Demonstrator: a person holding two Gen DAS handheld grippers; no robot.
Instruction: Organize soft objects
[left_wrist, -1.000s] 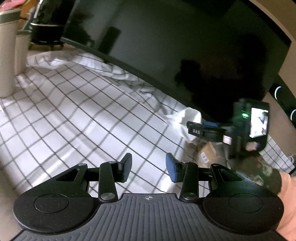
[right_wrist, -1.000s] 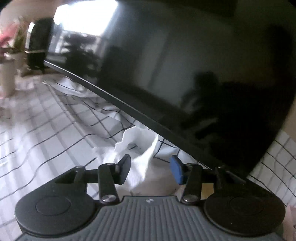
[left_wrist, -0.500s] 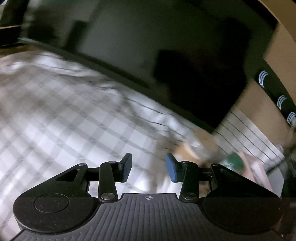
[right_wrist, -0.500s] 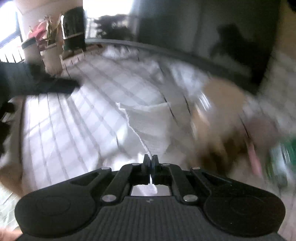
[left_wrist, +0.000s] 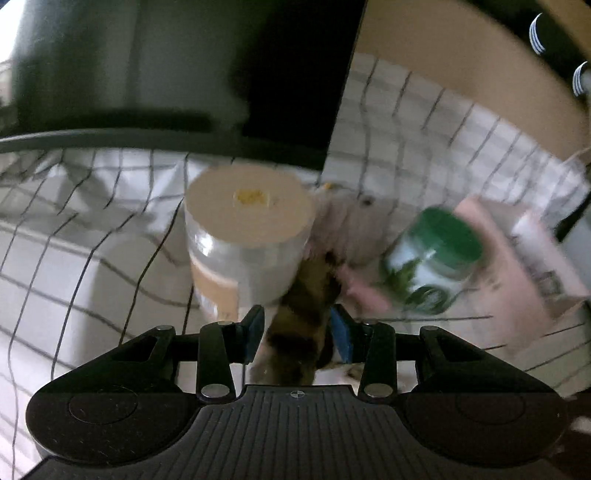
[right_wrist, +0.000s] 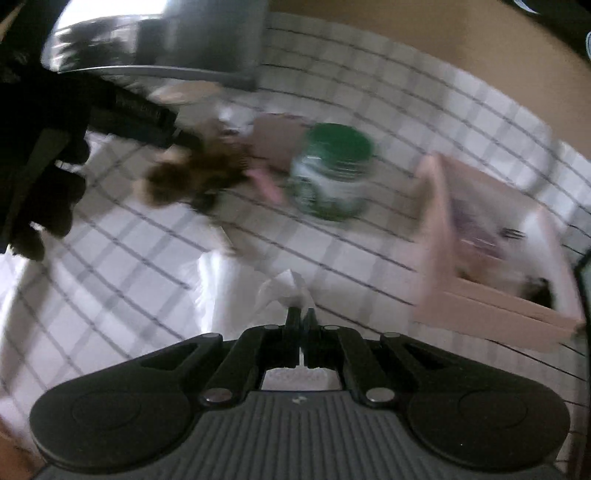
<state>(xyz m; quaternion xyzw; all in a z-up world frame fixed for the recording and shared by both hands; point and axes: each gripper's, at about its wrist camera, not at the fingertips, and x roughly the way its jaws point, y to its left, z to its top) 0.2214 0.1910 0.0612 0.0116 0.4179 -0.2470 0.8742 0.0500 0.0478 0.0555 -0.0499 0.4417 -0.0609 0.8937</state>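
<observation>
A brown and black plush toy (left_wrist: 303, 317) lies between the fingers of my left gripper (left_wrist: 297, 332). The jaws stand a little apart on either side of it, and touch cannot be told through the blur. The same toy (right_wrist: 192, 177) shows in the right wrist view with the left gripper's body (right_wrist: 74, 122) over it. My right gripper (right_wrist: 301, 325) is shut on a white cloth (right_wrist: 284, 291), which hangs in front of its tips above the checked sheet (right_wrist: 147, 266).
A plastic-wrapped paper roll (left_wrist: 247, 229) stands just left of the toy. A green-lidded jar (left_wrist: 436, 251) (right_wrist: 332, 170) lies on its side. A pink open box (right_wrist: 495, 251) (left_wrist: 517, 266) sits at the right. A dark screen (left_wrist: 184, 66) leans behind.
My left gripper swung right and down onto the plush toy. My right gripper, shut on the white cloth, carried it to the right, toward the pink box.
</observation>
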